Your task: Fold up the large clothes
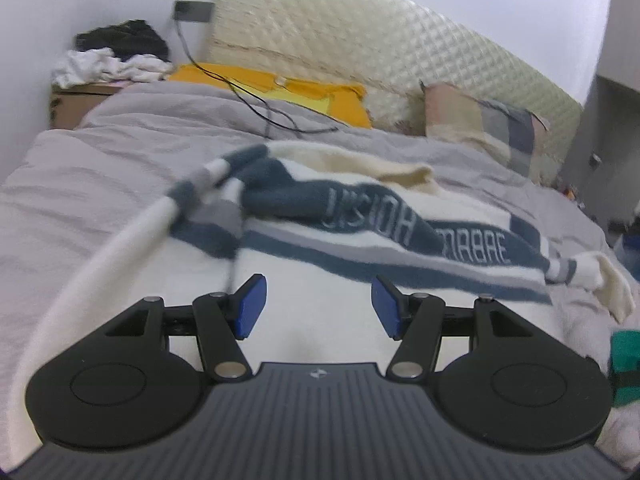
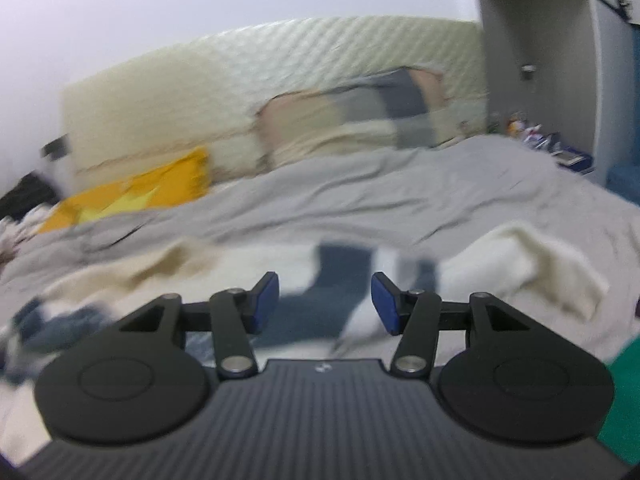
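The sweater (image 1: 360, 240), cream with blue stripes, lies partly folded on the grey bed (image 1: 100, 184) and is spread in front of both grippers. The left gripper (image 1: 319, 312) has its jaws half open and holds nothing. The right gripper (image 2: 325, 302) is also half open and empty, over the blurred sweater (image 2: 340, 280).

White lettering on dark blue band of the cream sweater (image 1: 400, 236), seen upside down and blurred: roughly "HOISIU" then "MABAE", exact letters uncertain. Small white logo mark on grey ribbed body behind the tongs, both wrist views, no readable letters. Right view: nothing else legible.
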Demonstrator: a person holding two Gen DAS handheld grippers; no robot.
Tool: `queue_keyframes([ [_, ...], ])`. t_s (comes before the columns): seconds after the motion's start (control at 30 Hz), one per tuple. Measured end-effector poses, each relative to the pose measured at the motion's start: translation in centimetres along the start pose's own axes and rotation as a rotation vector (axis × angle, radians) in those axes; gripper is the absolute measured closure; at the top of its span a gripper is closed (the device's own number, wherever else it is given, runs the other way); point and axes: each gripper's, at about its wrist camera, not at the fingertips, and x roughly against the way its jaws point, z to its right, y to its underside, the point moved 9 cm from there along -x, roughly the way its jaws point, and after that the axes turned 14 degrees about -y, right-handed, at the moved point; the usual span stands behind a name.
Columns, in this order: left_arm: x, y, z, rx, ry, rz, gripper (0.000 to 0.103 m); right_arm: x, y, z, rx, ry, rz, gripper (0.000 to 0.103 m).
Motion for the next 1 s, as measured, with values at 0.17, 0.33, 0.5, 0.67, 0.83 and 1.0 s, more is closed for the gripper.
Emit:
queue_keyframes([
  [0.17, 1.8, -1.2, -5.0, 0.047, -0.121, -0.001, 0.039, 4.4, 4.3, -6.2, -0.077, -0.125, -0.063, 0.050],
  [0.33, 1.3, 0.0, -10.9, 0.103, -0.302, -0.109, 0.039, 7.5, 8.7, -7.6, -0.146, -0.163, -0.092, 0.049],
  [0.5, -0.2, 1.7, -14.9, 0.162, -0.445, -0.213, 0.039, 7.8, 12.5, -6.2, -0.196, -0.093, -0.159, 0.030],
  [0.67, -1.8, 2.8, -15.0, 0.041, -0.513, -0.284, 0.048, 7.0, 13.9, -4.7, -0.280, -0.081, -0.189, 0.030],
  [0.83, -3.1, 3.1, -14.8, 0.028, -0.479, -0.362, 0.091, 6.3, 14.9, -4.3, -0.306, -0.096, -0.216, 0.030],
  [1.0, -3.0, -2.2, -15.9, 0.000, -0.473, -0.314, 0.094, 5.6, 15.7, -4.2, -0.303, -0.097, -0.244, 0.030],
])
